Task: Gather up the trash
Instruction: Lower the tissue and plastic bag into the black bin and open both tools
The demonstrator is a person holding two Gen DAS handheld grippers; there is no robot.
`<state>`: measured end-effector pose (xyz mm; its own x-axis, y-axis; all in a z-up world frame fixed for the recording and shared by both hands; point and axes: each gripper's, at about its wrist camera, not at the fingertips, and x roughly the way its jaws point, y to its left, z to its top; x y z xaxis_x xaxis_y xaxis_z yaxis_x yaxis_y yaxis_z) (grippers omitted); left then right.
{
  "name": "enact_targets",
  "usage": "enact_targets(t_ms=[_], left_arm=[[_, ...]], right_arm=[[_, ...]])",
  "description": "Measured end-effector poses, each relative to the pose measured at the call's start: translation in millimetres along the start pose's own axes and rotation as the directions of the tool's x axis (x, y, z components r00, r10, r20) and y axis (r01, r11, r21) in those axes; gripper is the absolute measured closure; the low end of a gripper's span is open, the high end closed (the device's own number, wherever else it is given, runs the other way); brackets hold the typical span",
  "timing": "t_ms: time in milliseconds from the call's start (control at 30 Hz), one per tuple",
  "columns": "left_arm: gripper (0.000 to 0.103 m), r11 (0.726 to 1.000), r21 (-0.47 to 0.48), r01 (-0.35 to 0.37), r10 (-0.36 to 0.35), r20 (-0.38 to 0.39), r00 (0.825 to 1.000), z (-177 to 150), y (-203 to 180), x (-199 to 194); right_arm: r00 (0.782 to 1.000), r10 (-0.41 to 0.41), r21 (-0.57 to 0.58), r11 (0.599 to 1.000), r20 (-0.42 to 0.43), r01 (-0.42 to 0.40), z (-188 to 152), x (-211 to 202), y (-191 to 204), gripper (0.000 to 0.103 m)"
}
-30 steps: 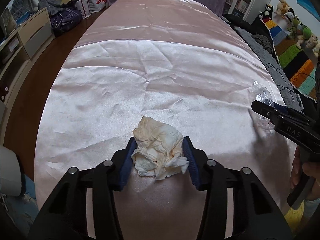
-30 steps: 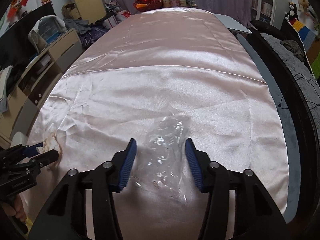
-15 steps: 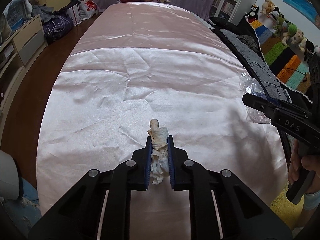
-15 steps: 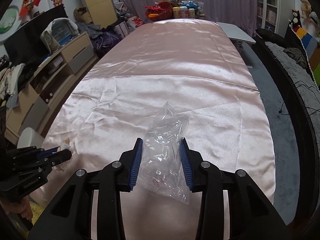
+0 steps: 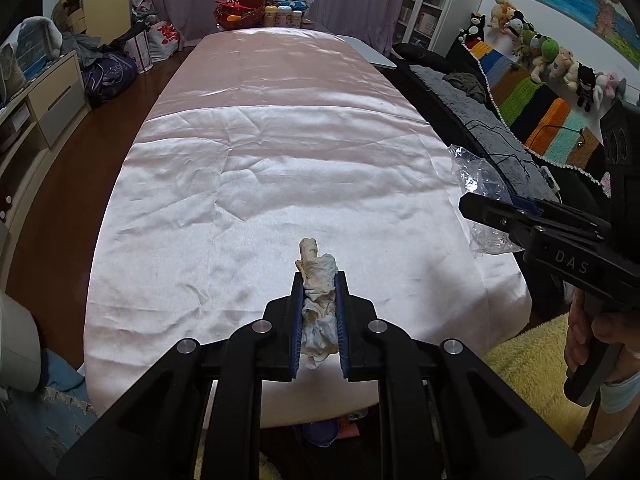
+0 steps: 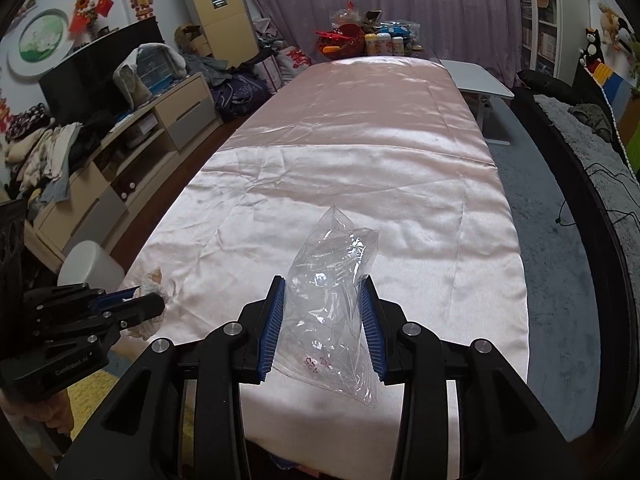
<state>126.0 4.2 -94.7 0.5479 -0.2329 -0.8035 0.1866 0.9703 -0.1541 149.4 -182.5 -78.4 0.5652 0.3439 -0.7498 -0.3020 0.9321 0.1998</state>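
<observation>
A crumpled, stained white tissue [image 5: 318,280] is squeezed between the blue pads of my left gripper [image 5: 319,280], which is shut on it and lifted above the pink satin cloth [image 5: 260,184] on the long table. My right gripper [image 6: 323,286] is shut on a clear crinkled plastic bag [image 6: 332,280], also held up off the cloth near the table's front edge. In the left wrist view the right gripper [image 5: 472,204] shows at the right with the bag [image 5: 478,184] in it. In the right wrist view the left gripper [image 6: 152,300] holds the tissue [image 6: 154,280] at the lower left.
A white bin [image 6: 90,264] stands on the floor left of the table. A red basket and bottles [image 5: 256,10] sit at the table's far end. A low cabinet [image 6: 132,152] lines the left wall; a dark sofa [image 5: 480,128] with a striped blanket runs along the right.
Both grippers closed, the left squeezing the tissue thin and the right pinching the bag. Both then rose and pulled back toward the table's front edge, lifting the trash off the cloth.
</observation>
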Motion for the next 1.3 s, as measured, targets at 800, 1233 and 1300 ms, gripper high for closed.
enact_targets(t_ms=[800,1233,1300], left_arm=[[0.089,0.997,-0.043,0.058,-0.063,-0.111,0.992,-135,-23,-19],[0.089,0.995,-0.053,0.082,-0.094,-0.271,0.958,-188,-31,33],[0.089,0.994,-0.062,0.089,-0.103,-0.287,0.952,-192,-31,38]], right_arm=[[0.994,0.043,0.024,0.999,-0.098,-0.04,-125,-42,26,0.063],[0.957,0.074,0.074,0.996,-0.279,-0.056,-186,5,22,0.063],[0.953,0.079,0.075,0.995,-0.294,-0.059,-190,9,24,0.063]])
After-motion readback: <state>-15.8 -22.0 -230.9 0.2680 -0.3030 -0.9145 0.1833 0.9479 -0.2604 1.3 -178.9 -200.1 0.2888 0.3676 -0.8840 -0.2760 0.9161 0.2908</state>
